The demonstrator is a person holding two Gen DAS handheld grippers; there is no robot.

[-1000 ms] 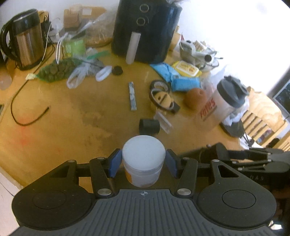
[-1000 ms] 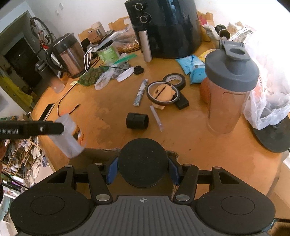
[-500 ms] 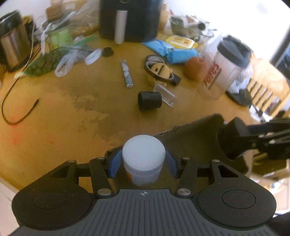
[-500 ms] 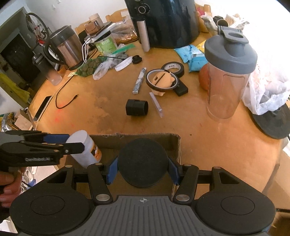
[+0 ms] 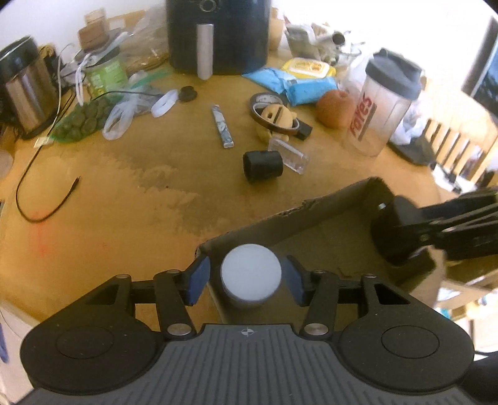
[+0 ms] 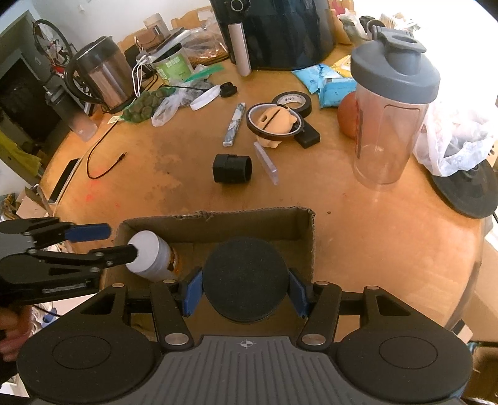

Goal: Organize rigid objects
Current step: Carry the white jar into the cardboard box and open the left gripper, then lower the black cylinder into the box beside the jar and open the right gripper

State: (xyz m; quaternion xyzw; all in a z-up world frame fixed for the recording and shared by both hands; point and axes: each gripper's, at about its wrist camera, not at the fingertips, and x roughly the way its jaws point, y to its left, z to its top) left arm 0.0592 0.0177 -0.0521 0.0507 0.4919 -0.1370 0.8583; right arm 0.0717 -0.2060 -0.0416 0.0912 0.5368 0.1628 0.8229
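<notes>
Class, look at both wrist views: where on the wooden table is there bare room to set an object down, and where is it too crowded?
Free: the wide patch between the black cable, the black cylinder and the cardboard box; also between the shaker bottle and the box. Crowded: the far side by the air fryer and kettle.

Your left gripper (image 5: 250, 274) points steeply down, its blue-padded fingers (image 5: 198, 276) set either side of the white-lidded plastic jar (image 5: 250, 272) between them; whether the pads press on it is unclear. Your right gripper (image 6: 245, 291) also tilts steeply down, blue pads clamped against the sides of a round black foam-topped disc (image 6: 245, 278). Your bare hand (image 6: 12, 327) grips the left tool's handle.
</notes>
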